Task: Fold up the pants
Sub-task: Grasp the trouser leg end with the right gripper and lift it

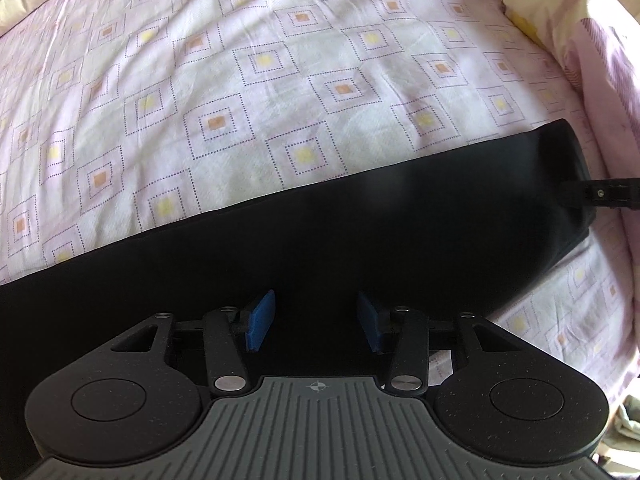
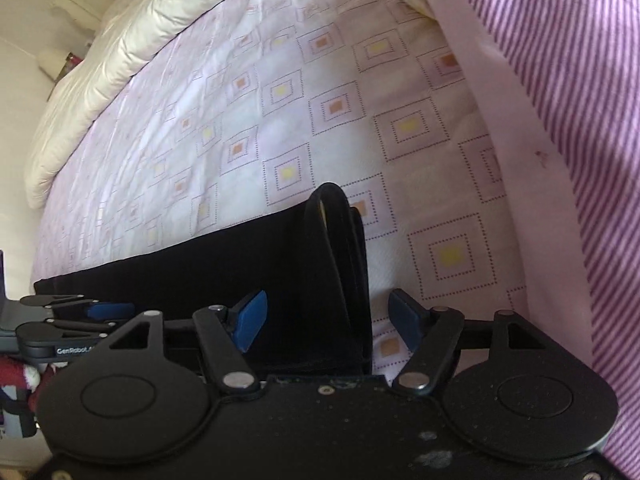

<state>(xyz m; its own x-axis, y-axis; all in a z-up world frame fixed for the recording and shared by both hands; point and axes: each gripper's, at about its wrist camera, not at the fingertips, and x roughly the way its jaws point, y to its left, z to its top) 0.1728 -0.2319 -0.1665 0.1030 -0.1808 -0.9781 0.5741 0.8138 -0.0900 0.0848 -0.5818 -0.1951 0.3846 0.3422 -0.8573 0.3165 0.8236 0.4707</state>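
- Left wrist view: the left gripper (image 1: 316,320) hovers over the black pants (image 1: 320,232) — blue pads spread, gripping nothing.
- Right wrist view: the right gripper (image 2: 328,320) straddles the pants' end, jaws wide.
- The pants lie along the near side of the patterned sheet (image 1: 240,80).

L tool (image 1: 316,322) open, R tool (image 2: 328,316) open

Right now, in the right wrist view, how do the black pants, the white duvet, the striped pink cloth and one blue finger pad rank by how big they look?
1. Striped pink cloth, though it lies nearer the camera.
2. Black pants.
3. White duvet, farther off, so its place against the pants is unsure.
4. Blue finger pad, clearly smallest.
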